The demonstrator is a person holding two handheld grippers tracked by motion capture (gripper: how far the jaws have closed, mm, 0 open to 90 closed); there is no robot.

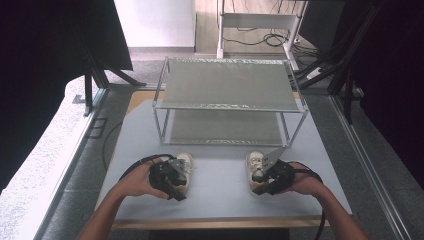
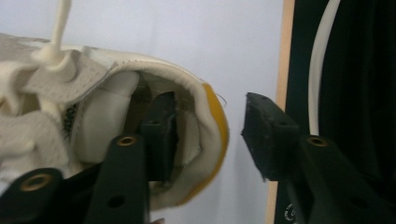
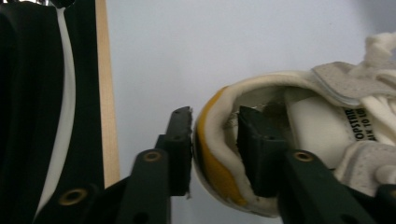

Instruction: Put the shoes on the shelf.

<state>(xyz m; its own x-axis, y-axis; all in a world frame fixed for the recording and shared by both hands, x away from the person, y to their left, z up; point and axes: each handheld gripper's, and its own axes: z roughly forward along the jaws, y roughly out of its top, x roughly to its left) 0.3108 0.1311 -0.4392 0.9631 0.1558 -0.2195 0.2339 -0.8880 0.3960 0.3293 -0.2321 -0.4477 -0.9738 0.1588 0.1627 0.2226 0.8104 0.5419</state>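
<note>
Jaws of the left gripper [image 2: 203, 135] stand wide apart, one inside the heel opening of the left shoe [image 2: 93, 121] and the other outside and well clear of the yellow heel tab, so nothing is held yet. Jaws of the right gripper [image 3: 215, 149] straddle the heel wall of the right shoe [image 3: 299, 140]: the outer one touches or nearly touches the yellow tab, the inner one sits inside the collar with a small gap, so I judge this grip not closed. Both shoes lie on the table [image 1: 225, 190], near its front edge and well apart, toes toward the two-tier rack [image 1: 227, 95]. By appearance they are light, soft canvas sneakers with padded collars; the heel wall should compress under the jaws yet is the stiffest part to take, while the loose laces offer no firm hold. A shoe pinched at the heel will likely hang toe-down. The high view gives the layout, both hands, the left gripper [image 1: 170, 179] and right gripper [image 1: 267, 176] and the rack beyond, but hides the jaw tips behind the gripper bodies. Each gripper view supplies the jaw-to-heel relation that the high view lacks.
</note>
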